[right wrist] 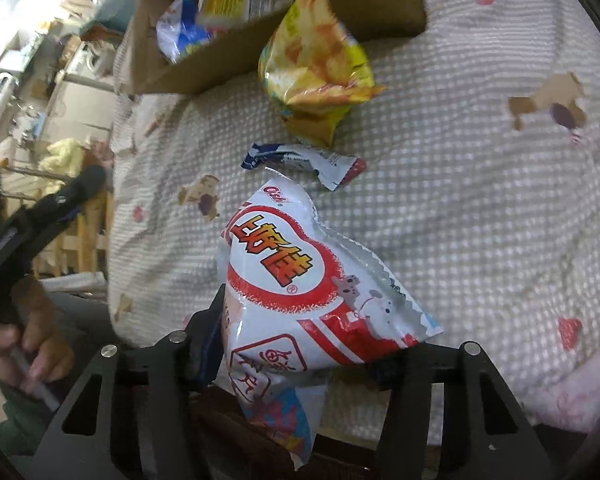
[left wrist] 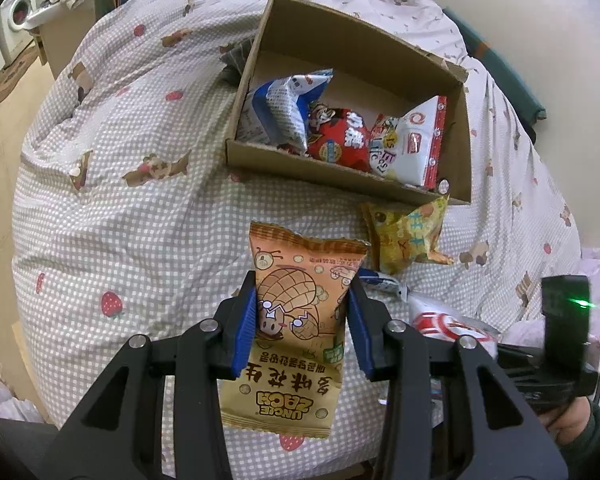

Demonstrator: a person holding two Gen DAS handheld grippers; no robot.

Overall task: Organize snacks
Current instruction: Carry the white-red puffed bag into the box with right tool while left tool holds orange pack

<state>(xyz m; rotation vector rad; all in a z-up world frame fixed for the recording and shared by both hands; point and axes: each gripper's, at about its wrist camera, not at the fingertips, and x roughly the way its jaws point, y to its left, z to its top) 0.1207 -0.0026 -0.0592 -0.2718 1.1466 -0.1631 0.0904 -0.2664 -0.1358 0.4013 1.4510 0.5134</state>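
The left gripper (left wrist: 302,316) has its jaws pinching an orange peanut packet (left wrist: 296,320) across its middle, the blue pads pressed against both edges, and the packet hangs above the checked bedcover (left wrist: 140,208).

Beyond it, toward the far right, a cardboard box (left wrist: 340,178) rests on the bed. Inside lie a blue and white bag (left wrist: 278,110), a red bag (left wrist: 338,140) and a white bag with red trim (left wrist: 416,144), side by side along the near wall. Just outside the near wall of the box a yellow bag (left wrist: 404,240) leans on the cover, and a small blue and white wrapper (left wrist: 380,280) lies just near of it.

The right gripper (right wrist: 300,344) has a white and red snack bag (right wrist: 300,288) between its jaws; the left jaw lies against the bag's edge, while the right jaw is hidden under the bag, so I cannot tell whether the bag is truly clamped. This bag is at the near edge of the bed, with the small wrapper (right wrist: 304,162) just beyond it and the yellow bag (right wrist: 316,64) farther off, touching the box (right wrist: 228,60). A hand (right wrist: 28,344) at the left holds the other gripper's handle.
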